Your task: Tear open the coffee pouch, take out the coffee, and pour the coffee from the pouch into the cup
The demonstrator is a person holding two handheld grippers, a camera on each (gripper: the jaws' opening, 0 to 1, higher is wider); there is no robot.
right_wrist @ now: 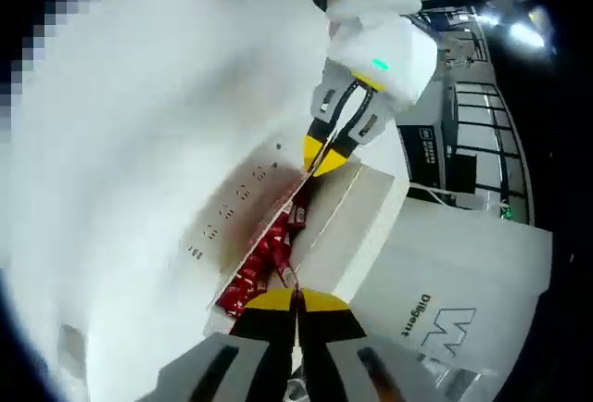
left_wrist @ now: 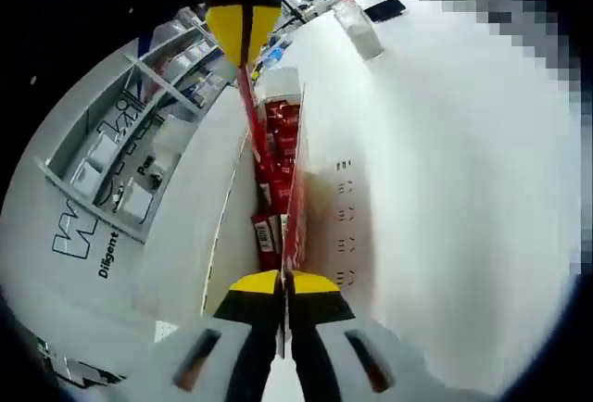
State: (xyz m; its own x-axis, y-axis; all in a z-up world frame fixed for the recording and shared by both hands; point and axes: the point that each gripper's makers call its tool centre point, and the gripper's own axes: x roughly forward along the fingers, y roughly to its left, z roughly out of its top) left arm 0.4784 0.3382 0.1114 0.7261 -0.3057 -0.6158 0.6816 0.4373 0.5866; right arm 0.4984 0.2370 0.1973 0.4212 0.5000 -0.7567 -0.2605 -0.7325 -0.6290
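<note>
A long red coffee pouch [left_wrist: 276, 175] is seen edge-on in the left gripper view, stretched between both grippers above the white table [left_wrist: 445, 189]. My left gripper [left_wrist: 283, 283] is shut on its near end. My right gripper [left_wrist: 244, 45] comes down from the top, shut on its far end. In the right gripper view, my right gripper [right_wrist: 296, 302] pinches the red pouch [right_wrist: 264, 258] at the bottom, and the left gripper [right_wrist: 322, 159], held by a white-gloved hand, is shut on the other end. A clear cup [left_wrist: 358, 28] stands far off on the table.
A white box [right_wrist: 357, 221] lies just under the pouch. Socket slots [left_wrist: 343, 217] are set into the tabletop beside it. A white printed bag [right_wrist: 463, 314] sits past the box. A dark flat object [left_wrist: 384, 8] lies near the cup. Grey shelving [left_wrist: 120, 143] stands beyond the table edge.
</note>
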